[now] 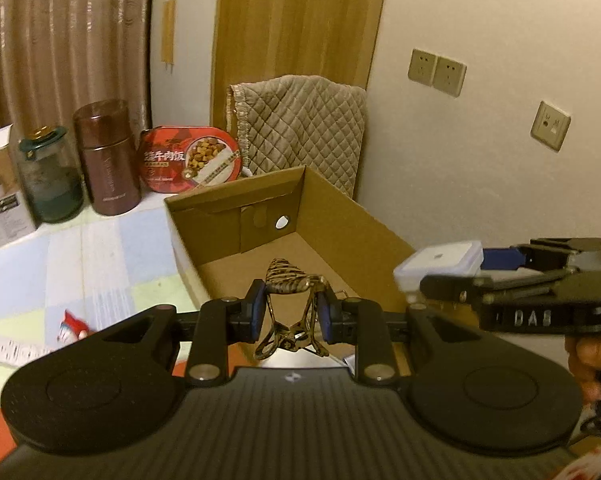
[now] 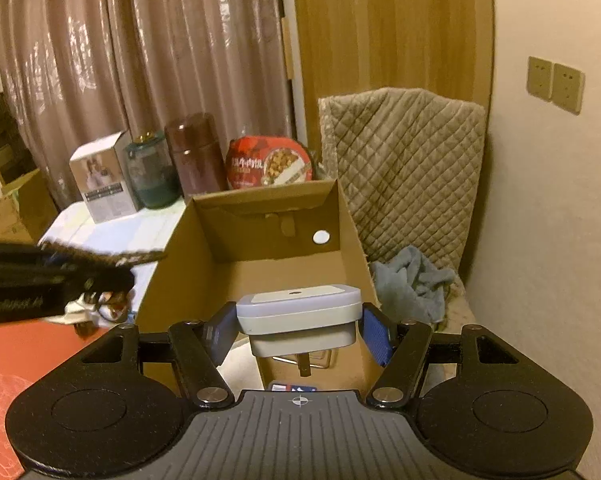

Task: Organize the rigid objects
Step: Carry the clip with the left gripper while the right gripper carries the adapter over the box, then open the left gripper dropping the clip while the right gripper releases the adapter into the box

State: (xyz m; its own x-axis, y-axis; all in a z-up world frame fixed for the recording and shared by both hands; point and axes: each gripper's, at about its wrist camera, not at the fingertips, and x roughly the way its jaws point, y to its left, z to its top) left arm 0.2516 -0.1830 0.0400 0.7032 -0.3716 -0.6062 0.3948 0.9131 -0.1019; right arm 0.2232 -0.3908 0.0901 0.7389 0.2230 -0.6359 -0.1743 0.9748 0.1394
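The left tool (image 1: 290,312) is clamped on a tiger-striped hair clip (image 1: 290,280), its blue pads pressing the clip's sides, and it holds the clip in the air above the near end of an open cardboard box (image 1: 236,204). The right tool (image 2: 298,326) is clamped on a small white lidded container (image 2: 300,312), gripped at its two short sides and held level over the near end of the same box (image 2: 260,208). In the left wrist view the right tool (image 1: 452,276) comes in from the right edge with the white container (image 1: 440,262) just over the box's right wall, and part of a hand (image 1: 588,356) shows below it. In the right wrist view the left tool (image 2: 140,258) reaches in from the left, blurred, near the box's left wall. The box stands on a counter (image 1: 80,248) covered with a pale checked cloth. Behind the box, along the back of the counter, stand in a row a white carton (image 1: 0,184), a green glass jar (image 1: 52,176), a brown canister (image 1: 108,156) and a red meal tray (image 1: 192,160) propped on edge. To the right of the box a chair carries a quilted cover (image 2: 408,172), with a grey cloth (image 2: 412,284) crumpled on its seat. Curtains (image 2: 140,60) hang behind the counter.
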